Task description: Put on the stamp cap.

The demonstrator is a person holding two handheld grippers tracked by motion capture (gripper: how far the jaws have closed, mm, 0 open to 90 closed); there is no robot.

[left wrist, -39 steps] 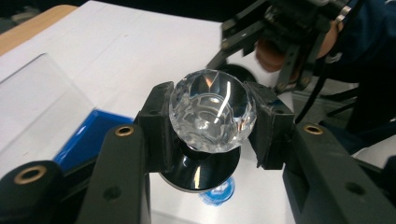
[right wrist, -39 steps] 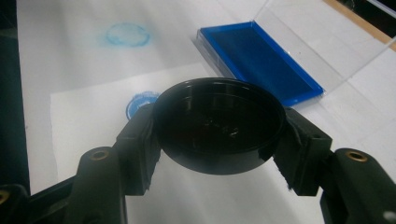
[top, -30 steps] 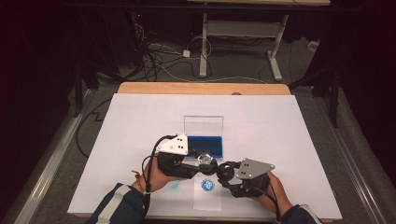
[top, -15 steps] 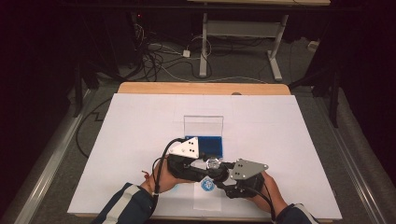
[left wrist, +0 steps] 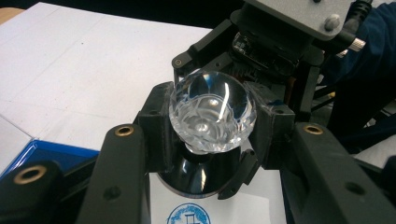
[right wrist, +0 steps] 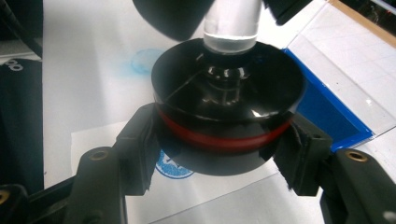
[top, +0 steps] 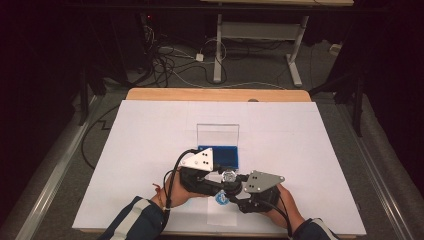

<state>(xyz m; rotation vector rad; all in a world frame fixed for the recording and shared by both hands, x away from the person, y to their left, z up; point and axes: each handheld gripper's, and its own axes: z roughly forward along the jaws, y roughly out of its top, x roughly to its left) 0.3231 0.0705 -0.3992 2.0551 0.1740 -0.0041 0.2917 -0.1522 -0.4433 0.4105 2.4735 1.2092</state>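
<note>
Two tongs meet above our table (top: 150, 150): left tongs (left wrist: 210, 140) clamp one clear faceted knob (left wrist: 212, 112), right tongs (right wrist: 224, 154) clamp its black red-ringed base (right wrist: 229, 107), hiding one blue stamp (right wrist: 173, 170) beneath.

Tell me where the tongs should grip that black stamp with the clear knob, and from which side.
Grip the stamp in two places: the faceted clear knob from its two sides, as the left tongs do, and the round black base across the red band, as the right tongs do. Both are round and bulge between the jaws.
</note>
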